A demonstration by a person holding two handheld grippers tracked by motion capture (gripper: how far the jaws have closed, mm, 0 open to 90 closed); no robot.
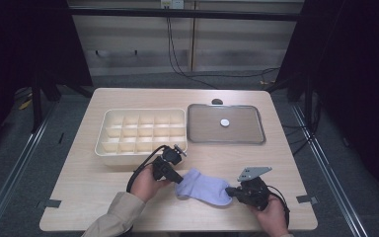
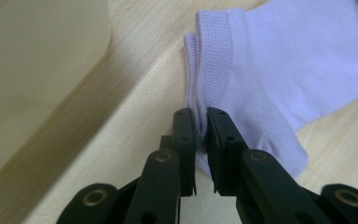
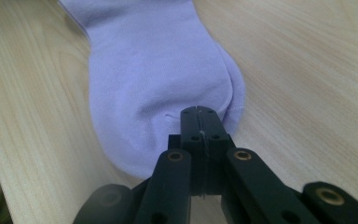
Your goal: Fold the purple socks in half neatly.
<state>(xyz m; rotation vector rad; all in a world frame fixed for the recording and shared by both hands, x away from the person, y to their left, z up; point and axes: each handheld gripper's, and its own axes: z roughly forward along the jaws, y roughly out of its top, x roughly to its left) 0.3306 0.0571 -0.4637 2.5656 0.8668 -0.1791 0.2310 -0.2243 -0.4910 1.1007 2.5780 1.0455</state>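
A lilac sock point(image 1: 205, 186) lies flat on the wooden table near its front edge, between my two grippers. At its left end, my left gripper point(image 1: 180, 178) is closed on the ribbed cuff. In the left gripper view the cuff's edge of the sock point(image 2: 270, 60) runs between the nearly closed jaws of my left gripper point(image 2: 203, 116). My right gripper point(image 1: 228, 190) is at the toe end on the right. In the right gripper view the jaws of my right gripper point(image 3: 199, 112) are pressed together on the toe of the sock point(image 3: 158, 70), which creases there.
A cream divided box point(image 1: 103, 143) with several empty compartments stands just behind the left hand, and its wall point(image 2: 37, 70) looms close in the left gripper view. A metal tray point(image 1: 261, 123) at the back right holds a small white disc point(image 1: 224, 122).
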